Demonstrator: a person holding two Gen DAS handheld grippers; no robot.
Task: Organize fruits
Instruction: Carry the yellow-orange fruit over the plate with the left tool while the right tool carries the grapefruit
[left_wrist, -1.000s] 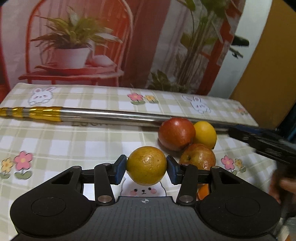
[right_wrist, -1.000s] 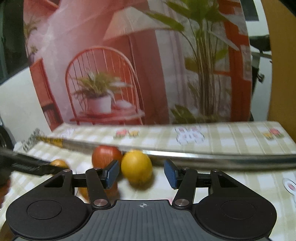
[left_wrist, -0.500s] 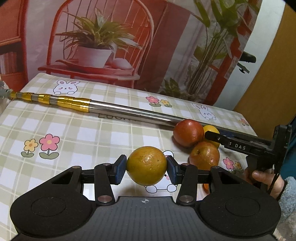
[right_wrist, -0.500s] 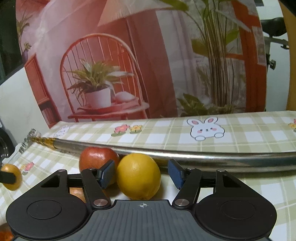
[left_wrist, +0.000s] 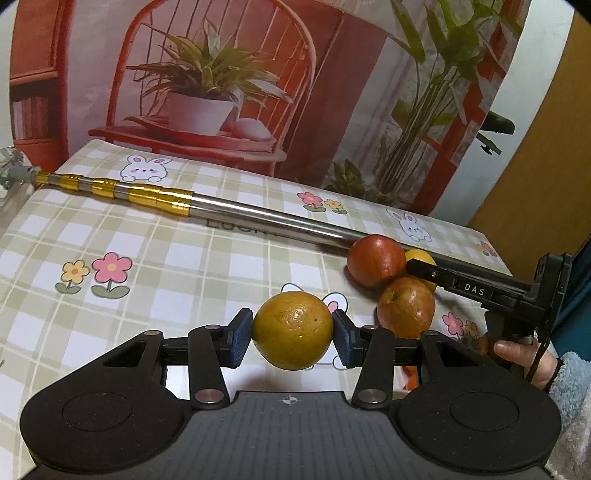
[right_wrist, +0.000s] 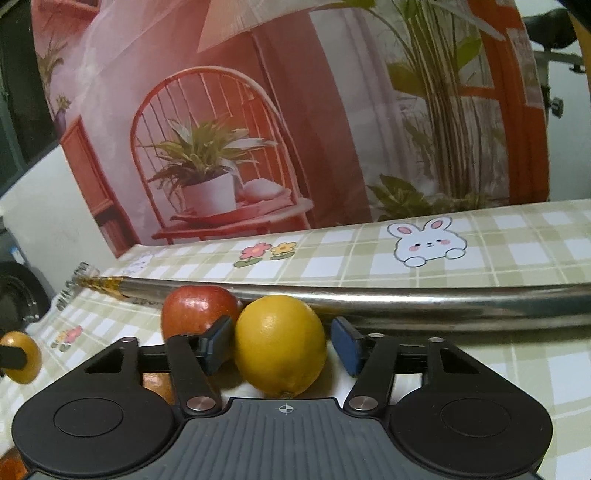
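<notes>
Orange (left_wrist: 292, 329) squeezed tight in left gripper (left_wrist: 292, 338), lifted for moving. Right gripper (right_wrist: 280, 341) open around lemon (right_wrist: 280, 343), ready to pinch.

A dull, speckled orange (left_wrist: 292, 329) is hanging pinched above the cloth. At its two o'clock, two red apples (left_wrist: 376, 260) (left_wrist: 405, 307) are touching a yellow lemon (right_wrist: 280, 343).

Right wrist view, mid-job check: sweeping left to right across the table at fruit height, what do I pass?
Orange held in the left gripper → red apple → lemon sitting between the open jaws of the right gripper → the steel pole running off to the right.
</notes>
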